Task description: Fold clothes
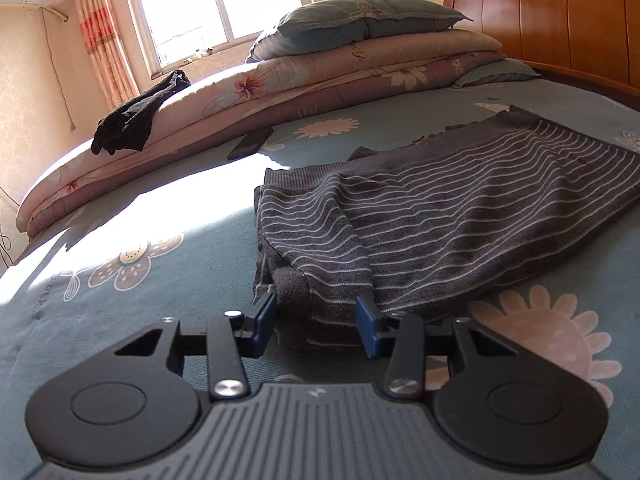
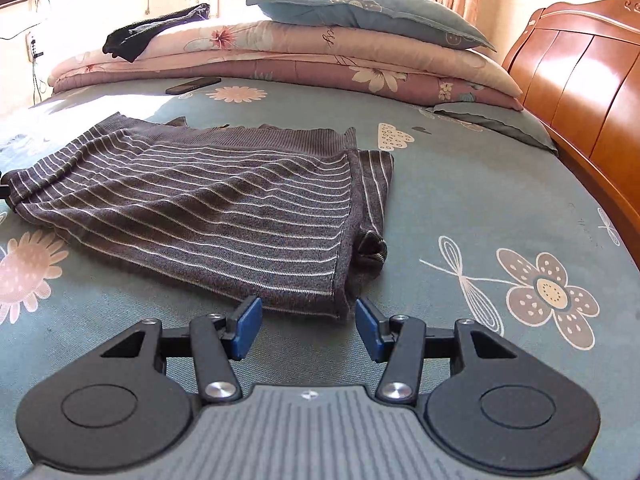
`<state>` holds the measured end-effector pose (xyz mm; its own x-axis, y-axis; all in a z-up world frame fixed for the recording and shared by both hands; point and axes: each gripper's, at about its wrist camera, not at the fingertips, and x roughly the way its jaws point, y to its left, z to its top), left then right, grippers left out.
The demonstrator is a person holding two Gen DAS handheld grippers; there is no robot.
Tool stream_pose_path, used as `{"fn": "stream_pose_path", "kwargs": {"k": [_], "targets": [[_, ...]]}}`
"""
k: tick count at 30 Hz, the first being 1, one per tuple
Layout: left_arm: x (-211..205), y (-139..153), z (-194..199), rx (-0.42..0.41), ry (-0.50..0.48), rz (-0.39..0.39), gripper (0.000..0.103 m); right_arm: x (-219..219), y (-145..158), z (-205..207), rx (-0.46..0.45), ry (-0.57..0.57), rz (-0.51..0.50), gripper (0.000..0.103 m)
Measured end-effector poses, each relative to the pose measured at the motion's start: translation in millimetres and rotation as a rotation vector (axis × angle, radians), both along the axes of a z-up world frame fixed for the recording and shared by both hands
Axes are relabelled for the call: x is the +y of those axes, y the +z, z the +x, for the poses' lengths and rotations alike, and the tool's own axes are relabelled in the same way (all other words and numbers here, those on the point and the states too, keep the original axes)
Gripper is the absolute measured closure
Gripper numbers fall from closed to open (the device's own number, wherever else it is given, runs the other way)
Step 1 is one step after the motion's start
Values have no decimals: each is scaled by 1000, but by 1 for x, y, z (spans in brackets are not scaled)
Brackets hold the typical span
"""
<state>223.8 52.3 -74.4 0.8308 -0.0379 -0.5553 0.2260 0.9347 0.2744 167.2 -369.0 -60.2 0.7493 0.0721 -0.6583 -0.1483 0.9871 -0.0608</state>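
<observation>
Both hand-held grippers are down low at the near edge of the striped grey sweater point(image 2: 208, 204), which lies flat on the bed point(image 2: 460, 208) and already looks partly folded, a sleeve or side panel laid over the body.

The left hand-held gripper point(image 1: 318, 316) stands with its blue pads spread, and the sweater's near left corner sits between them, a thick bundle of stacked layers poking in. The pads flank the cloth; I cannot tell that they press on it, so call it parted around the corner, not clamped.

The right hand-held gripper point(image 2: 308, 316) is also parted, and the sweater's near right corner lies just ahead of its tips, a little toward its left finger, close but apart from the pads.

The relation that matters: the garment stretches away from both grippers, with its long axis running across, from one gripper to the other, ribbed hem at the far side. Each gripper fronts its own corner, and the left is the nearer, already astride the fabric.

This would fit two stages: about to take both near corners for another fold away, or just having let them go after laying one down.

Beyond the sweater lie a phone point(image 2: 193, 85), a dark garment point(image 1: 136, 118) on the stacked quilts point(image 2: 288, 52), and a pillow point(image 2: 360, 10) on top.
</observation>
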Motion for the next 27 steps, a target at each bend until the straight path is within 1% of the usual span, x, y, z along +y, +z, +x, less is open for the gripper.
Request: {"fn": "stream_pose_path", "kwargs": {"k": [2,3,5,7,10,14,15,16,17,18,20,22,24,27], "targets": [[-2,-1,2,2,11,19,71,2,-2,-2,-1,9,-10,46],[-3,-2,3,3,16,28,75,4,-3,-2,-3,12,-14,46],[-4,-3,5,23,8,44,80,7,-3,-3,-7,19,-17,46],[-3,-8,10,64,-8,50,80,9,-4,-3,-10,27,-15,46],[-2,-15,17,96,-19,62,79,11,-4,-2,-16,31,-9,46],[-3,-18,21,92,-19,70,80,9,-5,-3,-17,23,-2,46],[-5,-19,20,90,-17,81,82,8,-5,-3,-17,21,-1,46],[-7,-19,20,88,-15,93,90,7,-5,-4,-17,20,0,46],[-8,-20,19,83,-11,106,94,7,-5,-4,-17,18,1,46],[-10,-19,17,70,-4,122,94,6,-6,-4,-17,16,2,46],[-8,-18,17,66,11,130,94,5,-6,-5,-17,12,5,46],[1,-14,18,56,57,103,91,5,-6,-6,-25,7,-6,46],[9,-11,18,60,80,73,88,5,-5,-8,-35,4,-21,46],[10,-11,13,61,65,66,88,4,-5,-9,-51,7,-20,46]]}}
